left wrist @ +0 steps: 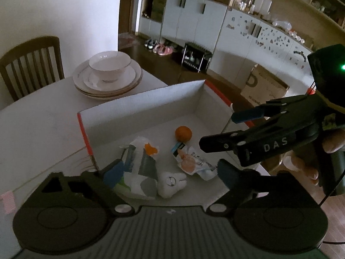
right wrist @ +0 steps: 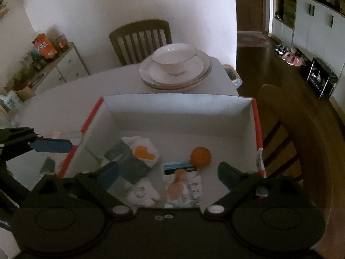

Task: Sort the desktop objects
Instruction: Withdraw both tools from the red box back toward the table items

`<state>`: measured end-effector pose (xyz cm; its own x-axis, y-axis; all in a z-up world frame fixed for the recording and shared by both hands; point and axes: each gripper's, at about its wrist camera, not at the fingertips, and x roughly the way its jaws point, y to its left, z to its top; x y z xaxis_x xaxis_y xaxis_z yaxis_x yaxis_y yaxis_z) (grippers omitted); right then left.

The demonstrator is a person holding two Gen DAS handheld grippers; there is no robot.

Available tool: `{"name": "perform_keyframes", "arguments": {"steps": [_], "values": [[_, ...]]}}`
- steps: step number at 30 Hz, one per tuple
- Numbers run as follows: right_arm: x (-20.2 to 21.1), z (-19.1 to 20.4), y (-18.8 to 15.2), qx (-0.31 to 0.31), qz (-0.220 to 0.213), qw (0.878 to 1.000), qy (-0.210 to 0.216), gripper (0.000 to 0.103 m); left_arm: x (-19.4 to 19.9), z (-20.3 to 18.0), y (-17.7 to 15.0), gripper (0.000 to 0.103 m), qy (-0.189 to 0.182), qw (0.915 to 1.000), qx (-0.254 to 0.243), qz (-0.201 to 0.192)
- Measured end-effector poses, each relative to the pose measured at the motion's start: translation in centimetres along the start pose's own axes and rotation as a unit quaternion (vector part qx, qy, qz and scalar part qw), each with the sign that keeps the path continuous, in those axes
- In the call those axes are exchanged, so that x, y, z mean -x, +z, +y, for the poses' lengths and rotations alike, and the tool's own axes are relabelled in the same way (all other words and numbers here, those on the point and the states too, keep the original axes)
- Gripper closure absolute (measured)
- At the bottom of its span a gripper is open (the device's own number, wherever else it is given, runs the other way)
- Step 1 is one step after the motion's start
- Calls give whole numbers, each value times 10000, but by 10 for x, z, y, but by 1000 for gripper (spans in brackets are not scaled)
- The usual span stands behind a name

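A white cardboard box with red edges (left wrist: 142, 101) (right wrist: 179, 105) stands on the table. In it lie an orange (left wrist: 183, 133) (right wrist: 201, 154), a white-grey packet with an orange patch (left wrist: 142, 161) (right wrist: 135, 157), a small white tooth-shaped plush (left wrist: 171, 183) (right wrist: 143, 193) and a snack wrapper (left wrist: 194, 161) (right wrist: 185, 185). My left gripper (left wrist: 170, 172) is open above the box's near side. My right gripper (right wrist: 168, 172) is open over the box and also shows at the right of the left wrist view (left wrist: 217, 129). Both are empty.
A bowl on stacked plates (left wrist: 107, 75) (right wrist: 175, 67) sits behind the box on the white table (left wrist: 38, 129). A wooden chair (right wrist: 141, 40) stands at the far side, another chair (right wrist: 301, 140) at the right. A pink slip (left wrist: 7, 201) lies at the left.
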<state>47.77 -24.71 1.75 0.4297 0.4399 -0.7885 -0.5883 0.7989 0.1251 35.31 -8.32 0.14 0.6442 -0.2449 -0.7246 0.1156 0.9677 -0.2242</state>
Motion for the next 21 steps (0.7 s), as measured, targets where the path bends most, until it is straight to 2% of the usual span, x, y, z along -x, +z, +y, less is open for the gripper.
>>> {"name": "perform_keyframes", "arguments": {"steps": [10,21], "values": [[37,37,-18,-162,-355,9989,274,1,54,12,-28,2,-14,9991,92,-408],[48,93,-50,-89,-527,9986,24,1,112,36,-69,2,234,9962,-93,-832]]}}
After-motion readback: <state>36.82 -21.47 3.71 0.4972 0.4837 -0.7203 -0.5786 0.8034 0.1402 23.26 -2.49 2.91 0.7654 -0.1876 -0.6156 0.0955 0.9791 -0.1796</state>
